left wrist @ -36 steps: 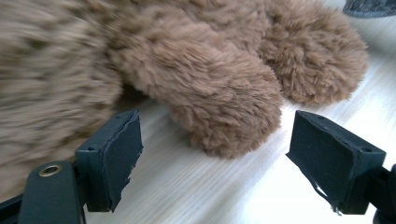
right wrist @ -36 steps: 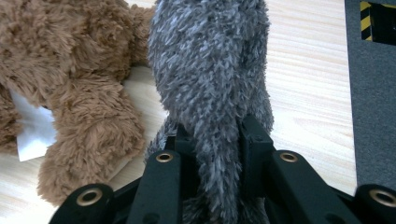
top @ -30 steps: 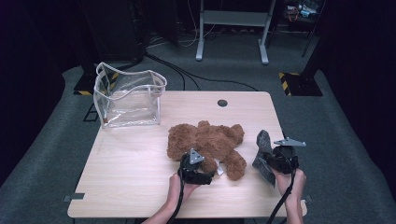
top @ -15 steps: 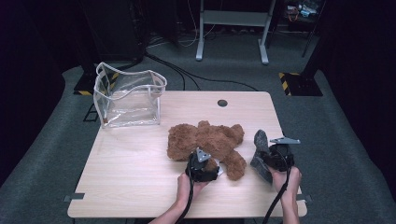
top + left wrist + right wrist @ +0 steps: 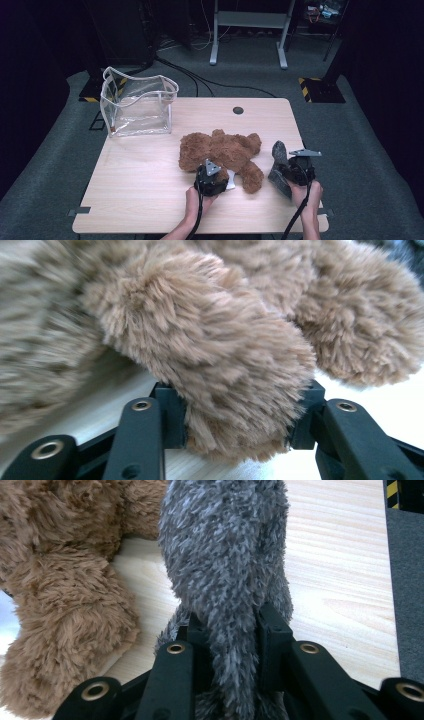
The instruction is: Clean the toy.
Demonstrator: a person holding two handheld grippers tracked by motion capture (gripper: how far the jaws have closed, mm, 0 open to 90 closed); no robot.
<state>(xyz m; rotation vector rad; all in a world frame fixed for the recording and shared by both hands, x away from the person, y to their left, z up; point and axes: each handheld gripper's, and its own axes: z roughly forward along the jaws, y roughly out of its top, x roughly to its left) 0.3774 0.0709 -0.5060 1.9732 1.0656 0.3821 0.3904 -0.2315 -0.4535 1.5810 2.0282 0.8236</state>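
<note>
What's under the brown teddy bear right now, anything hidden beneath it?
The brown teddy bear lies directly on the wooden table. A small white tag pokes out by the left gripper, whose jaws pinch a limb. Whatever lies beneath its body stays covered.

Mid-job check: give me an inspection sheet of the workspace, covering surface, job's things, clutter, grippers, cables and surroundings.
Surface: light wooden table, dark round grommet near its far edge.
Job's things: brown teddy bear lying mid-table; grey plush piece to its right; clear bag standing open at far left.
Clutter: nothing seen.
Grippers: left gripper has just been closing, pads now on a bear limb; right gripper shut on the grey plush piece.
Cables: one trails from each gripper; more cross the floor behind.
Surroundings: grey carpet, metal stand legs, dark backdrop.
</note>
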